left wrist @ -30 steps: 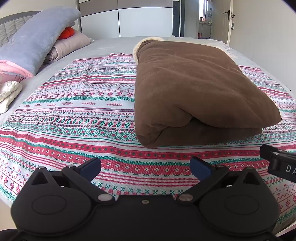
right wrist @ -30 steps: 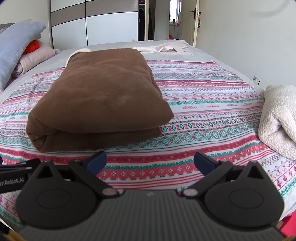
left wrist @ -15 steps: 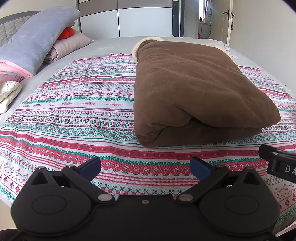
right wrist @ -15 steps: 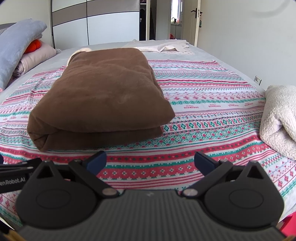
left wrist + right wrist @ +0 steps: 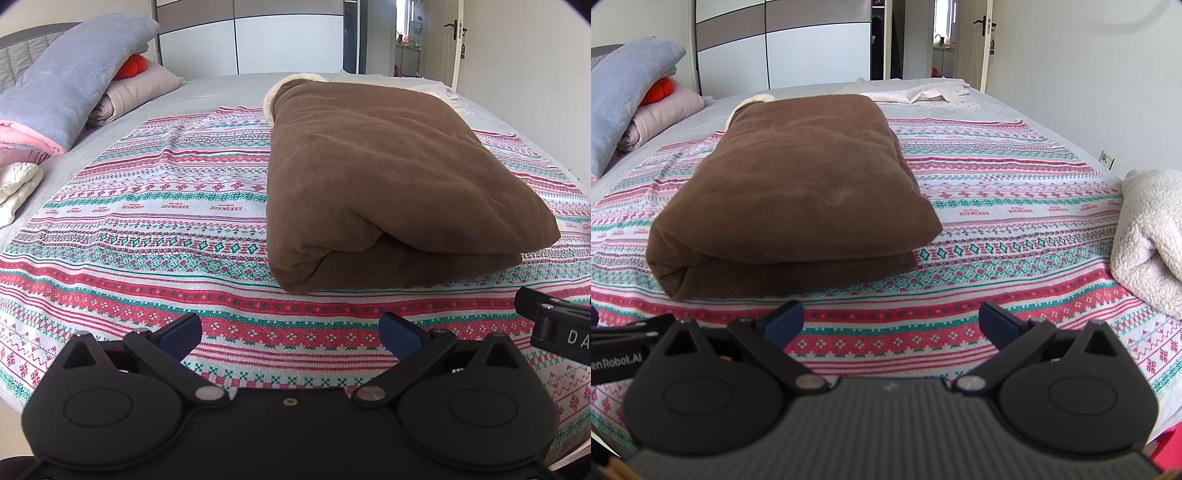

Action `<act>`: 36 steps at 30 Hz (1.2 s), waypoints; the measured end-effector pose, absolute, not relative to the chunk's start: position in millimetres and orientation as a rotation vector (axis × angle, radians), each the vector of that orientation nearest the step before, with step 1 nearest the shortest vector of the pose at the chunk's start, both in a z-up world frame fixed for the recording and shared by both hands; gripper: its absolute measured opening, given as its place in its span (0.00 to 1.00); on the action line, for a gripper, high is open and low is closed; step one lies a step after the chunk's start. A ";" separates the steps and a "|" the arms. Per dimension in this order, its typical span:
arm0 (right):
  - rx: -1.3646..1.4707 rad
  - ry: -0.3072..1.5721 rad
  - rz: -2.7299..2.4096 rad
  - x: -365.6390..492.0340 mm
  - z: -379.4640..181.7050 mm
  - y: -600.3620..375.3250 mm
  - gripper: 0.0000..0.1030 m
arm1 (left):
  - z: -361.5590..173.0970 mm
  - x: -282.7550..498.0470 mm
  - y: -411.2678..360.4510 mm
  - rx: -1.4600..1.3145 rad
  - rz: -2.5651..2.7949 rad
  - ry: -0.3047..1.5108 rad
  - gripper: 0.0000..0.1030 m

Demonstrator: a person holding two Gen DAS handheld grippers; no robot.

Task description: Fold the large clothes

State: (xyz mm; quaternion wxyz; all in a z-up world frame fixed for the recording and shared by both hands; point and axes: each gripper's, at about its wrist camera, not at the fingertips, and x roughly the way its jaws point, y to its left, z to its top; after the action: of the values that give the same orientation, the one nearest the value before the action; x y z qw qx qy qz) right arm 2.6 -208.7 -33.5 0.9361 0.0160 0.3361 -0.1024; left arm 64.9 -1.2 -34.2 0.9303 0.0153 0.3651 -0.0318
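Observation:
A large brown fleece garment [image 5: 384, 177] lies folded into a thick rectangle on the patterned bedspread [image 5: 155, 206]; it also shows in the right wrist view [image 5: 801, 192]. A cream lining peeks out at its far end [image 5: 303, 78]. My left gripper [image 5: 290, 332] is open and empty, held over the near edge of the bed, short of the folded garment. My right gripper [image 5: 890, 319] is open and empty, beside the left one and also short of the garment's near fold. The right gripper's body shows at the left wrist view's right edge [image 5: 557, 328].
A grey-blue duvet and pink pillows [image 5: 74, 88] are stacked at the far left. A white folded cloth [image 5: 16, 188] lies at the left edge. A cream fleece [image 5: 1148, 236] sits at the bed's right. White clothing [image 5: 919, 94] lies at the far end, before wardrobes [image 5: 812, 48].
Both grippers stay open and empty. The views have shifted only slightly; the brown garment has not moved.

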 end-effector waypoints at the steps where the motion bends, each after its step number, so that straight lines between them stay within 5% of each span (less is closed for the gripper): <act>1: 0.033 0.687 -0.210 2.7 -33.5 -208.5 1.00 | -34.2 64.8 -1.2 0.032 -0.065 0.748 1.00; 36: 0.027 0.684 -0.213 5.0 -34.9 -208.3 1.00 | -36.1 66.4 3.9 0.034 -0.073 0.746 1.00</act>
State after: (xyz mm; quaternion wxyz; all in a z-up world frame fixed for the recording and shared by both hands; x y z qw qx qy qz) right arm 5.0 -208.3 -34.9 0.9365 0.0134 0.3345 -0.1043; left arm 66.4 3.9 -36.1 0.9305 0.0168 0.3641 -0.0358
